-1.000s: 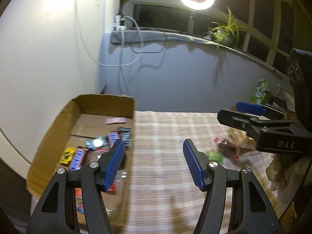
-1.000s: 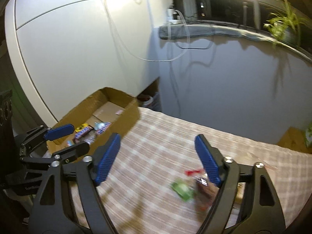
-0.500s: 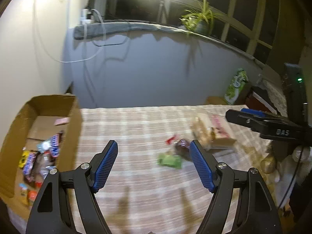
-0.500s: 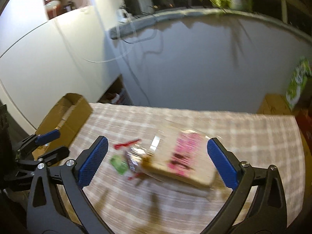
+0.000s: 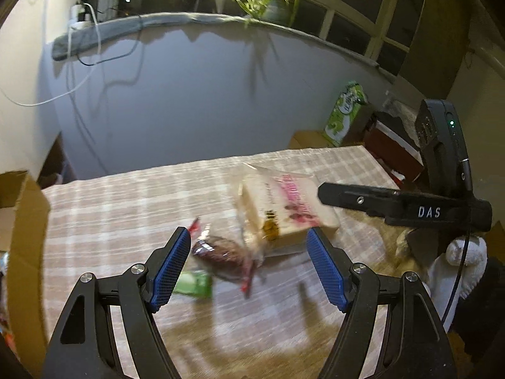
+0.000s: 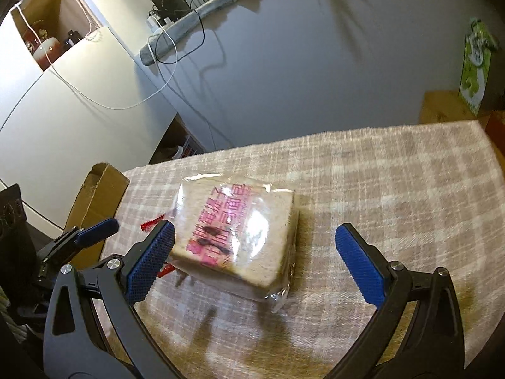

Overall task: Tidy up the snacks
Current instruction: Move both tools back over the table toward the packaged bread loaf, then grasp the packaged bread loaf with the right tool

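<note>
A clear-wrapped sandwich pack with pink print (image 6: 240,237) lies on the checked tablecloth (image 6: 394,183); it also shows in the left wrist view (image 5: 284,208). My right gripper (image 6: 255,262) is open above it, jaws on either side, not touching. My left gripper (image 5: 249,268) is open and empty above a dark brown snack in a clear wrapper with red ends (image 5: 221,252). A small green packet (image 5: 194,282) lies beside the left finger. The cardboard box (image 5: 22,237) stands at the table's left end.
The right gripper's body (image 5: 407,210) reaches in from the right in the left wrist view. A green carton (image 5: 345,113) and a wooden box (image 6: 442,107) stand beyond the table's far right corner. A grey wall runs behind the table.
Both grippers have swung right, away from the cardboard box, and come down closer over the snacks. The right gripper now straddles the sandwich pack. Both stay open.
</note>
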`<state>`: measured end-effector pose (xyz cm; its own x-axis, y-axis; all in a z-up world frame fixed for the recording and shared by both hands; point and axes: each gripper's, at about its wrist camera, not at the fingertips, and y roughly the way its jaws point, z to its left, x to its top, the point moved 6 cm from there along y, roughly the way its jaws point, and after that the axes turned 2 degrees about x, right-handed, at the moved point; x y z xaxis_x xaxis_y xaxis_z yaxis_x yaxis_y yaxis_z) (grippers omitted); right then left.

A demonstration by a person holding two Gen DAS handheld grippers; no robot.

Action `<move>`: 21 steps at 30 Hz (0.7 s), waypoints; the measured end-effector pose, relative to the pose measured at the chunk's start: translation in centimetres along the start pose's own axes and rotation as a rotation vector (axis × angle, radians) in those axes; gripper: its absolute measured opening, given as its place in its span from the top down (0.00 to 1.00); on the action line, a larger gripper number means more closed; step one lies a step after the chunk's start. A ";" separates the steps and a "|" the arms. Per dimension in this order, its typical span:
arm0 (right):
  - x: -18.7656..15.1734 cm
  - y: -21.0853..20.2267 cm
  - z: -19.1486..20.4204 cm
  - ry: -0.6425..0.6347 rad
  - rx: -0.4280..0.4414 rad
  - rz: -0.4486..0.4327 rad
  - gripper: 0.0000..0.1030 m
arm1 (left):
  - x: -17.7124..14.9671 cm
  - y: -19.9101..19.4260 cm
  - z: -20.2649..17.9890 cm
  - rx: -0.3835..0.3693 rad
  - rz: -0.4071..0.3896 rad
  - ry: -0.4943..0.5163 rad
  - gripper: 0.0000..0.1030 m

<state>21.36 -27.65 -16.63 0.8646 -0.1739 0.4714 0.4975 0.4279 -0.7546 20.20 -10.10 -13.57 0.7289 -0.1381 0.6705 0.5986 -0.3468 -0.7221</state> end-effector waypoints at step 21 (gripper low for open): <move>-1.4 3.7 -0.5 0.151 0.155 0.106 0.11 | 0.0 4.5 -1.5 -0.089 0.107 -0.005 0.55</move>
<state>22.09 -26.26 -20.33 0.9179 -0.2464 0.3111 0.3968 0.5794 -0.7119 22.38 -13.05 -16.61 0.7887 -0.1746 0.5894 0.4854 -0.4114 -0.7714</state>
